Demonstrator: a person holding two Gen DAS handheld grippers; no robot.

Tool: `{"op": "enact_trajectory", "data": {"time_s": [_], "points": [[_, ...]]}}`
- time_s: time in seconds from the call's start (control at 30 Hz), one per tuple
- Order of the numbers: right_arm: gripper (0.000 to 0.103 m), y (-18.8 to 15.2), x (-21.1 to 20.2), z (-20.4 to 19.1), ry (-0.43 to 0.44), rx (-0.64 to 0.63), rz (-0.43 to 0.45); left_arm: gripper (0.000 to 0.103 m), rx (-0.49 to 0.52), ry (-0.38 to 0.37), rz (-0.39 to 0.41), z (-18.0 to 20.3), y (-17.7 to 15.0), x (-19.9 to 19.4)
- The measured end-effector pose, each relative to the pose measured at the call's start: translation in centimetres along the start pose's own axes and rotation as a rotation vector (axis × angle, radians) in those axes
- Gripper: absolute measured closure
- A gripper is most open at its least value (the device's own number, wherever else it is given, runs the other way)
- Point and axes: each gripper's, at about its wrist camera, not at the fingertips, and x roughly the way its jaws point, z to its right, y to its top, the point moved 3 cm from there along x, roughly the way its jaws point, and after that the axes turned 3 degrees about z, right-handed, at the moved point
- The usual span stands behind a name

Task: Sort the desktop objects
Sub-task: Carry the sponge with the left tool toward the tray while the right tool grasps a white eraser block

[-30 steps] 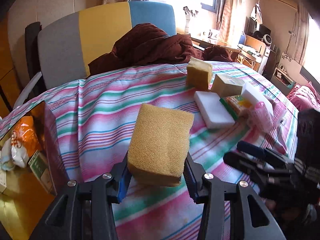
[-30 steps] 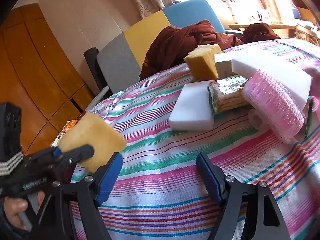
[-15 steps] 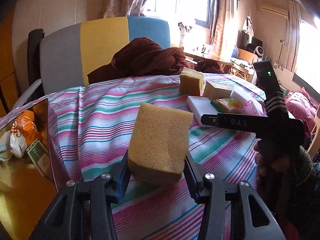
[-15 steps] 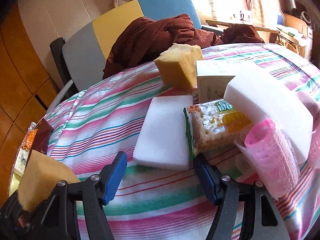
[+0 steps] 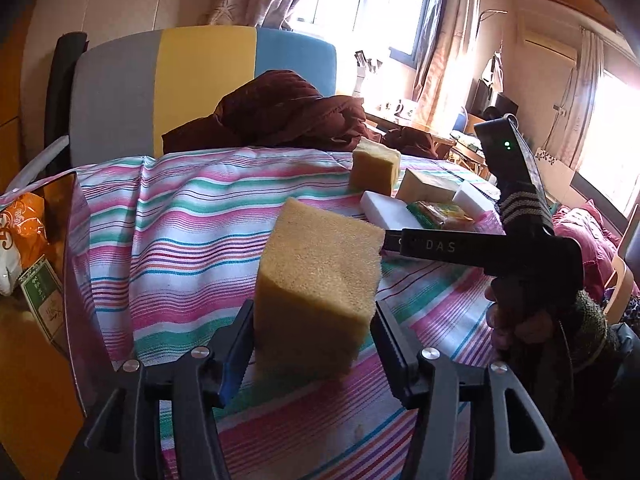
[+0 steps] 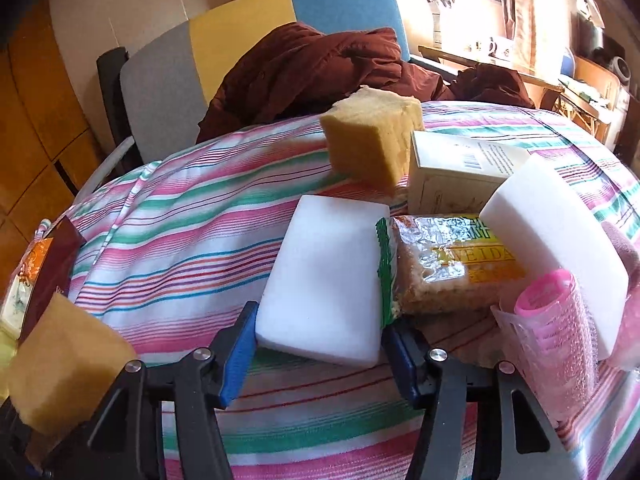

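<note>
Table [image 6: 180,240] under striped cloth, rounded edge dropping away at left; near edge cut off by both frames. Chair [image 5: 200,92] behind it in grey, yellow and blue, largely hidden by a dark red garment [image 6: 312,76]. Left gripper [image 5: 312,344] clamped on a tan sponge [image 5: 316,292], held upright above the cloth; sponge's lower end hidden between the fingers. Right gripper [image 6: 320,344] apart, one finger on each side of the near end of a flat white block [image 6: 324,280]; contact with the block not discernible. Second tan sponge [image 6: 372,140] standing at the far side, just beside a cream box [image 6: 452,172]. Second white block [image 6: 556,248] leaning over a cracker packet [image 6: 452,264]. Pink roll [image 6: 556,332] in clear wrap at right, partly cut off. Orange snack bag [image 5: 20,240] at left edge, mostly out of frame.
</note>
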Motion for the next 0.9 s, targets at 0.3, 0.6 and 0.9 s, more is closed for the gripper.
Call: {"op": "enact_trajectory", "data": {"time_s": [0.3, 0.6, 0.9], "points": [[0.042, -4.9, -4.0, -2.0, 0.073, -0.113, 0.012, 0.046, -0.074, -0.024, -0.068, -1.0, -0.8, 1.2], [0.043, -6.6, -5.3, -2.4, 0.201, -0.157, 0.067, 0.045, -0.019, 0.017, -0.051, 0.0, -0.5, 0.4], [0.043, -7.4, -6.2, -1.9, 0.345, -0.118, 0.092, 0.052, 0.018, 0.008, -0.044, 0.8, -0.2, -0.8]]}}
